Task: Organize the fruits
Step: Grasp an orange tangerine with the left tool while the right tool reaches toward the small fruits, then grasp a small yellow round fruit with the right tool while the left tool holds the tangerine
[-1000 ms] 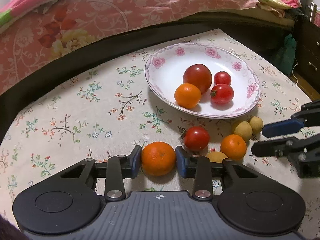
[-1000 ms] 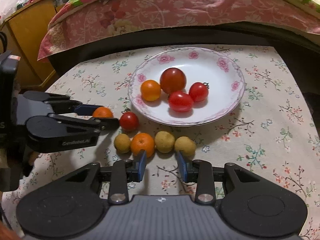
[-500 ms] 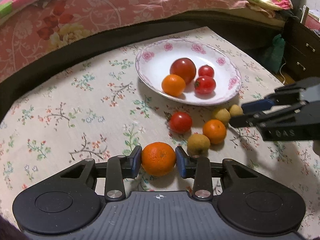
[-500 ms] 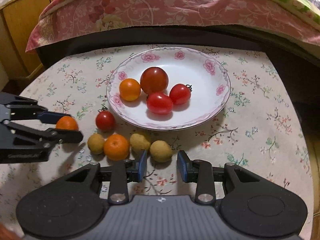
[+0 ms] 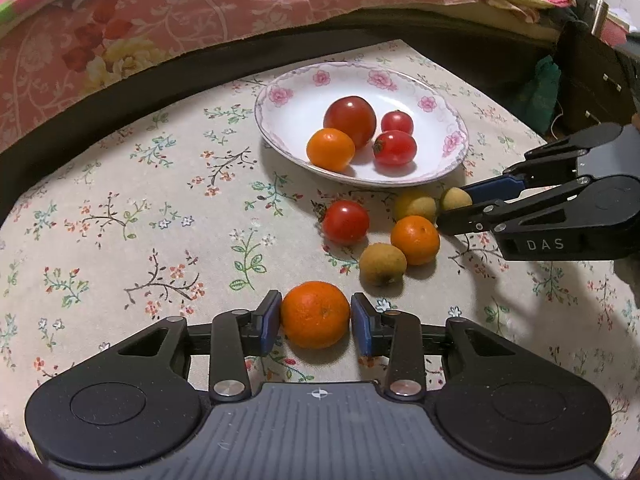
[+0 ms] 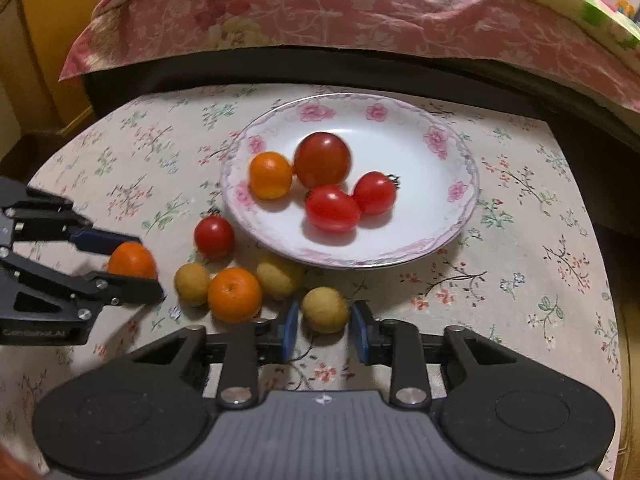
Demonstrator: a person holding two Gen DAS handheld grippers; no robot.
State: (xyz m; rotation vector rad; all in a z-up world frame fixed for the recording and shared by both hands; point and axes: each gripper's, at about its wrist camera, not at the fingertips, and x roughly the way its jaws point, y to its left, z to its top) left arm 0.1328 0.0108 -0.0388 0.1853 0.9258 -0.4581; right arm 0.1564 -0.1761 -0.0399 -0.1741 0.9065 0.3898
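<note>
Your left gripper (image 5: 315, 317) is clamped on a round orange mandarin (image 5: 315, 314), both blue pads touching its sides, held low over the floral tablecloth (image 5: 120, 208). From the right wrist view the same mandarin (image 6: 132, 260) sits between the left gripper's fingers (image 6: 96, 240), well left of the plate.

Your right gripper (image 6: 324, 326) has its jaws apart around a small tan-yellow round fruit (image 6: 325, 309). There are gaps on both sides, so no grip yet. In the left wrist view that fruit (image 5: 455, 199) sits between the right gripper's fingers (image 5: 492, 187), just beside the plate rim.

The white shallow plate with pink flower rim (image 6: 400, 120) holds four pieces: a large dark red tomato (image 6: 322, 159), a small orange mandarin (image 6: 270, 175) touching it, and two small red tomatoes (image 6: 332, 208) (image 6: 374, 193) touching each other.

Loose on the cloth near the plate's front edge:
- a red cherry tomato with stem (image 6: 214, 237)
- a second orange mandarin (image 6: 234, 294)
- two more tan-yellow fruits (image 6: 192, 283) (image 6: 278, 275), one on either side of that mandarin and touching it

A pink floral quilt (image 6: 340, 8) lies behind the table.
</note>
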